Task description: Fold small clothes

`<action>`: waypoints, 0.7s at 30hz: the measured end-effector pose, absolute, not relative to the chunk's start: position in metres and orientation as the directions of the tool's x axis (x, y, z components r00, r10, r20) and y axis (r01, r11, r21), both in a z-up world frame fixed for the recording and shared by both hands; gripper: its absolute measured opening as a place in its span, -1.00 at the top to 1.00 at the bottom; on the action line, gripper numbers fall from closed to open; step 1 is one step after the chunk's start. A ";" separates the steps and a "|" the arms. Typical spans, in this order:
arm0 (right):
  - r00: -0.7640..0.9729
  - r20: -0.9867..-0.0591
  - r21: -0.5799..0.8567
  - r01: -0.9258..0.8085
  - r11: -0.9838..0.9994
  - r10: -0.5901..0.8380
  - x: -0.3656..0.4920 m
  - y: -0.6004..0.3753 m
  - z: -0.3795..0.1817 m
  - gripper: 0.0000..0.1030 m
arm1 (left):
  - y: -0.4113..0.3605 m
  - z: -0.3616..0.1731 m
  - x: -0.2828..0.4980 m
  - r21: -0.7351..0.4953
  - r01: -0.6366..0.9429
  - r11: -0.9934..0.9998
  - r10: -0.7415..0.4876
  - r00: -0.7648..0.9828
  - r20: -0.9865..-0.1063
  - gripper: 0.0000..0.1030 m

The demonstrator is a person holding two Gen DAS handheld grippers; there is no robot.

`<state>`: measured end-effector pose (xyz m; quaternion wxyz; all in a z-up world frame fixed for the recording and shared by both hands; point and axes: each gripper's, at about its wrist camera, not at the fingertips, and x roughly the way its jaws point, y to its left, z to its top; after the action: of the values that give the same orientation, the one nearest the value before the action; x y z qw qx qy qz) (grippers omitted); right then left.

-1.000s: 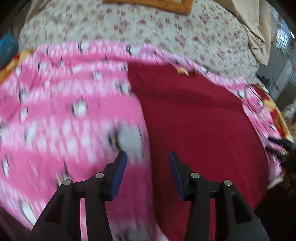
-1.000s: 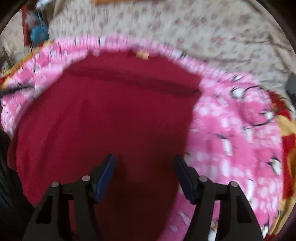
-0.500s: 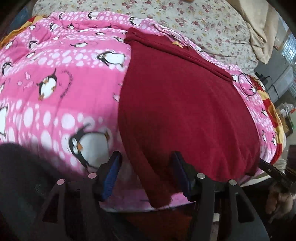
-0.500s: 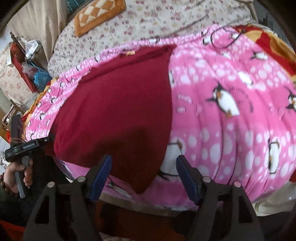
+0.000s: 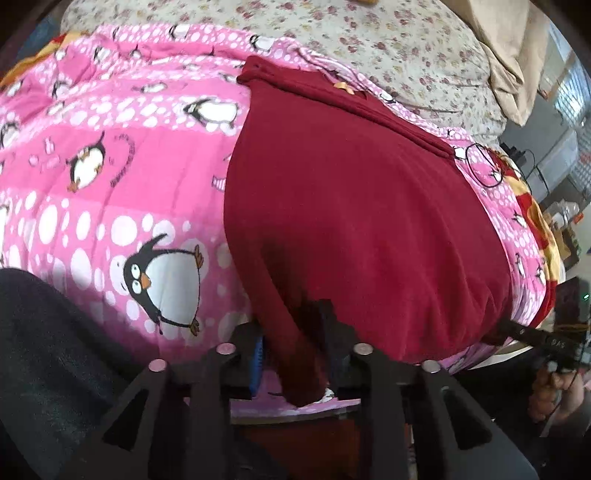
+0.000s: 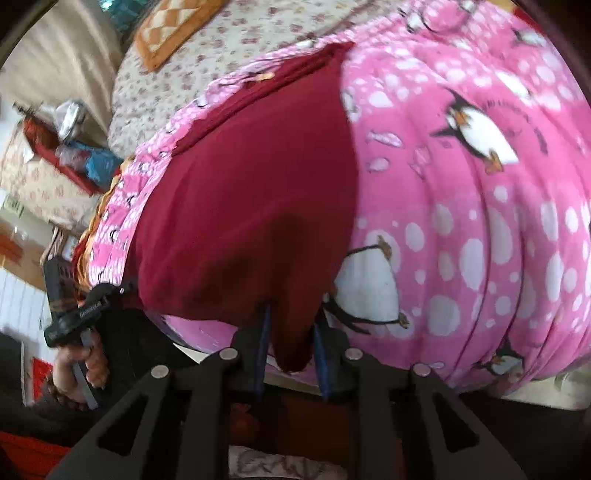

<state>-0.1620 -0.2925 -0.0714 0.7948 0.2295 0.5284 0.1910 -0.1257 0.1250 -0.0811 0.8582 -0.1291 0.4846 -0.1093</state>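
A pink penguin blanket (image 5: 110, 177) covers the bed, and the dark red garment (image 5: 351, 206) lies flat on it — no fold made yet (judging by its spread). The left gripper (image 5: 295, 354) and right gripper (image 6: 291, 343) are closing, each on a near corner — lifting and folding remain.

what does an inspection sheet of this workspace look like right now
surface: pink penguin blanket over a flowered sheet
job's things: dark red garment lying flat, near corners hanging over the blanket's edge
clutter: orange checked cushion on the sheet
grippers: left tool and right tool each closing on a near corner of the garment
cables: nothing seen
surroundings: beige curtain; red shelf with bags
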 end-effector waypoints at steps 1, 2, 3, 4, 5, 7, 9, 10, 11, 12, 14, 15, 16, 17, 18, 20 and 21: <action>0.363 -0.747 0.580 -0.053 0.813 0.557 -0.161 -0.293 -0.074 0.48 | 0.126 -0.082 -0.125 -0.337 0.058 0.940 -0.319 0.505 -0.802 0.80; 0.364 -0.744 0.584 -0.052 0.810 0.560 -0.159 -0.293 -0.075 0.45 | 0.126 -0.082 -0.125 -0.341 0.057 0.938 -0.321 0.504 -0.801 0.79; 0.361 -0.745 0.582 -0.061 0.811 0.561 -0.159 -0.291 -0.075 0.44 | 0.125 -0.081 -0.125 -0.335 0.059 0.941 -0.317 0.507 -0.801 0.80; 0.361 -0.746 0.578 -0.067 0.813 0.560 -0.159 -0.289 -0.075 0.40 | 0.125 -0.081 -0.125 -0.333 0.060 0.941 -0.316 0.507 -0.802 0.84; 0.361 -0.747 0.571 -0.081 0.817 0.559 -0.159 -0.287 -0.073 0.44 | 0.125 -0.078 -0.126 -0.338 0.064 0.939 -0.322 0.512 -0.796 1.00; 0.381 -0.736 0.553 -0.138 0.822 0.559 -0.163 -0.281 -0.060 0.85 | 0.129 -0.069 -0.129 -0.373 0.082 0.924 -0.358 0.527 -0.771 1.00; 0.437 -0.687 0.547 -0.217 0.809 0.581 -0.173 -0.279 -0.037 0.85 | 0.134 -0.055 -0.135 -0.391 0.109 0.914 -0.382 0.555 -0.739 1.00; 0.482 -0.627 0.547 -0.288 0.786 0.612 -0.182 -0.278 -0.016 0.86 | 0.137 -0.043 -0.141 -0.400 0.134 0.907 -0.399 0.579 -0.711 1.00; 0.504 -0.593 0.549 -0.317 0.773 0.628 -0.187 -0.278 -0.004 0.86 | 0.140 -0.033 -0.146 -0.408 0.151 0.900 -0.411 0.600 -0.686 1.00; 0.542 -0.548 0.539 -0.353 0.765 0.637 -0.194 -0.281 0.013 0.86 | 0.144 -0.022 -0.152 -0.413 0.170 0.895 -0.422 0.622 -0.660 1.00; 0.592 -0.499 0.518 -0.381 0.765 0.633 -0.206 -0.288 0.037 0.88 | 0.153 0.003 -0.165 -0.419 0.200 0.886 -0.435 0.672 -0.600 1.00; 0.623 -0.466 0.509 -0.393 0.766 0.629 -0.214 -0.293 0.053 0.88 | 0.156 0.012 -0.169 -0.427 0.208 0.880 -0.443 0.685 -0.578 1.00; 0.633 -0.446 0.504 -0.406 0.762 0.632 -0.219 -0.298 0.061 0.88 | 0.160 0.023 -0.174 -0.441 0.223 0.869 -0.458 0.699 -0.549 1.00; 0.643 -0.414 0.497 -0.434 0.752 0.644 -0.227 -0.300 0.072 0.88 | 0.163 0.036 -0.182 -0.443 0.251 0.861 -0.472 0.718 -0.512 1.00; 0.652 -0.368 0.476 -0.480 0.737 0.663 -0.239 -0.301 0.090 0.89 | 0.162 0.049 -0.191 -0.432 0.280 0.858 -0.481 0.733 -0.481 1.00; 0.663 -0.333 0.435 -0.523 0.733 0.671 -0.255 -0.302 0.112 0.89 | 0.164 0.066 -0.207 -0.425 0.316 0.848 -0.496 0.755 -0.429 1.00; 0.669 -0.316 0.411 -0.543 0.732 0.673 -0.263 -0.302 0.125 0.89 | 0.165 0.073 -0.214 -0.429 0.334 0.840 -0.508 0.763 -0.400 1.00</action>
<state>-0.2633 -0.3018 0.1247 0.9022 0.1427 0.2284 0.3368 -0.2137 0.1645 0.0735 0.9236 -0.1683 0.2583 -0.2277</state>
